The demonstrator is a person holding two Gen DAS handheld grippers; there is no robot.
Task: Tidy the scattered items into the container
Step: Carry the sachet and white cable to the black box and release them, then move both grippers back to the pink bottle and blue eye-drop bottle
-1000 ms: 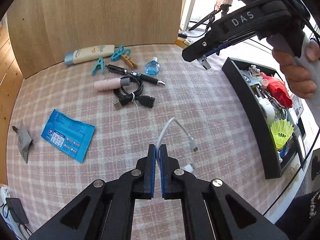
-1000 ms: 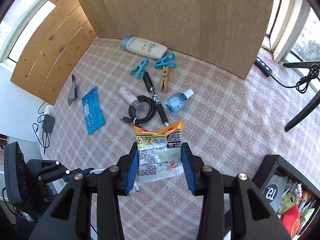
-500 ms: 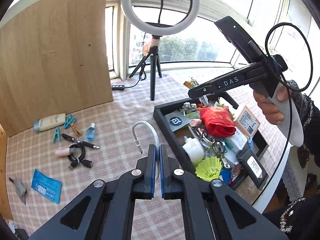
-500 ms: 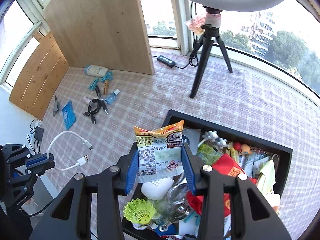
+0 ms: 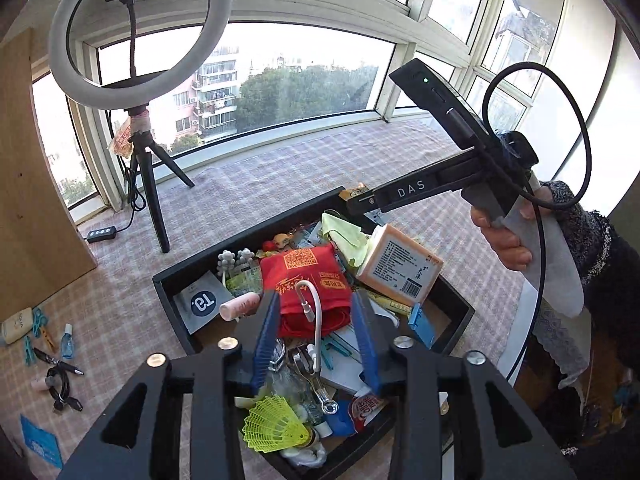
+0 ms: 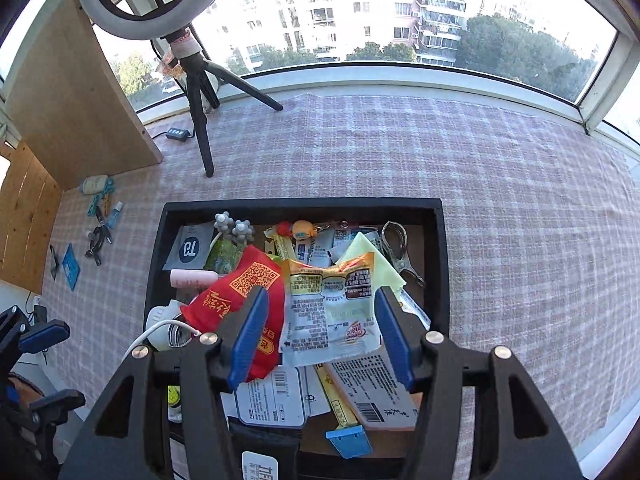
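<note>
The black container is full of small items. My left gripper is open above it; the white USB cable lies loose between its fingers, resting on the red packet. My right gripper is open above the container; the orange-topped snack packet lies between its fingers on the pile, apart from the pads. The right gripper also shows in the left wrist view at the container's far rim.
Scattered items remain on the checked cloth at the left: lotion tube, clothes pegs, small blue bottle, pen, black cable, blue sachet. A ring-light tripod and a wooden board stand behind.
Both grippers moved over the container and opened. The left one let go of the white cable and the right one let go of the snack packet; both now lie in the container.
</note>
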